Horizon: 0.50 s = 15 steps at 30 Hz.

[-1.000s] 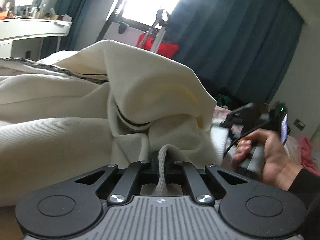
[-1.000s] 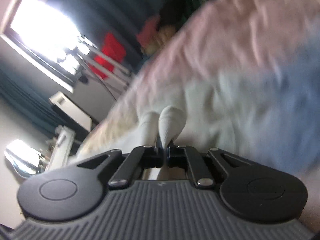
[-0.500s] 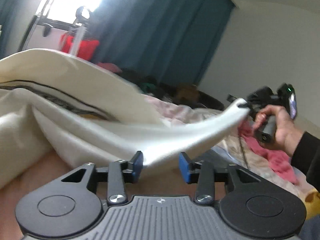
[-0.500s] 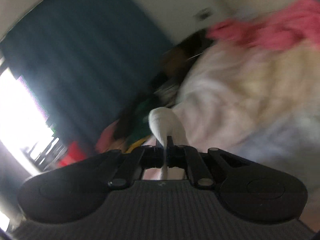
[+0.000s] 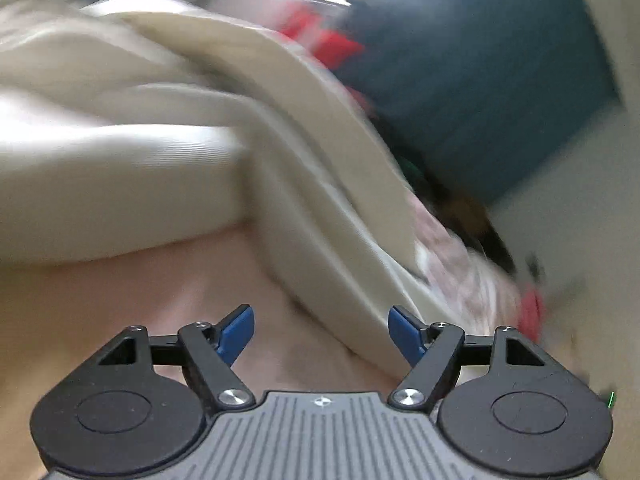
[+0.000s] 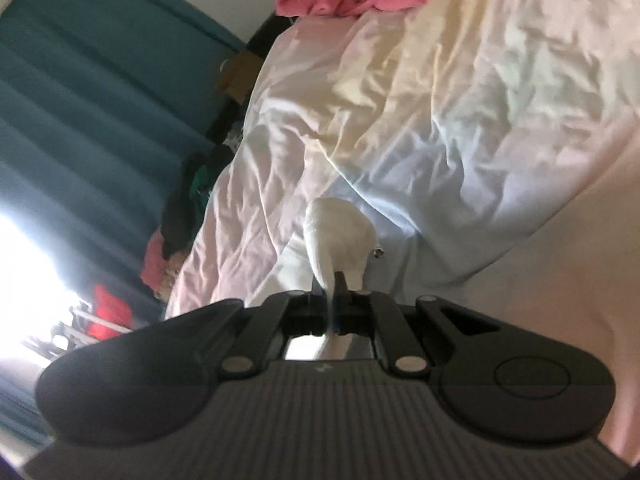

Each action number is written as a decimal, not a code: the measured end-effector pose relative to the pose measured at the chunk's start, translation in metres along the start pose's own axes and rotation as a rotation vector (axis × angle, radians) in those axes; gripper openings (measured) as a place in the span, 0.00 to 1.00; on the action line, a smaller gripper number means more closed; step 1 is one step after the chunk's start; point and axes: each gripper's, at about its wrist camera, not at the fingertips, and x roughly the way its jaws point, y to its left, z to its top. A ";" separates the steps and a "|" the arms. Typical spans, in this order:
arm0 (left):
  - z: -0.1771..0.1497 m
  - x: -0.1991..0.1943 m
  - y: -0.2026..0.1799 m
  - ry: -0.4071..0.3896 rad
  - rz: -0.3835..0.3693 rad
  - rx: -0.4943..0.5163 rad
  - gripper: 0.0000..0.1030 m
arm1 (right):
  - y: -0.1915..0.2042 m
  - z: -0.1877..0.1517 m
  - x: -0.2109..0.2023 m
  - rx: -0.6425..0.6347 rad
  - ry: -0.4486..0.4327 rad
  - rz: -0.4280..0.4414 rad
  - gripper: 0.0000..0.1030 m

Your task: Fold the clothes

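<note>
Two grippers: the left gripper (image 5: 322,334) is spread wide and empty; the right gripper (image 6: 331,300) pinches a cream ribbed-knit garment (image 6: 338,236) above the crumpled pastel bedsheet (image 6: 460,120).

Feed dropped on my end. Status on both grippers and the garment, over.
Left gripper open, empty. Right gripper shut on cream garment. Rest of garment bunched ahead of left gripper on bed sheet. Nothing blocking.

Left gripper (image 5: 321,330) now wide apart, free of the cream garment (image 5: 168,152).
</note>
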 end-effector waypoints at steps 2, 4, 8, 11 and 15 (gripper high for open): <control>0.013 -0.013 0.030 -0.032 0.009 -0.200 0.76 | 0.001 0.000 0.001 -0.011 -0.005 -0.005 0.06; 0.022 -0.028 0.063 -0.067 0.015 -0.395 0.76 | -0.001 0.002 -0.001 -0.009 -0.015 -0.002 0.06; 0.038 -0.062 0.106 -0.231 0.115 -0.604 0.74 | -0.007 0.005 0.006 0.033 -0.020 -0.012 0.06; 0.050 -0.082 0.124 -0.307 0.184 -0.673 0.53 | -0.009 0.006 0.008 0.052 -0.034 -0.002 0.06; 0.071 -0.098 0.127 -0.304 0.242 -0.635 0.18 | -0.009 0.009 0.011 0.064 -0.049 0.014 0.05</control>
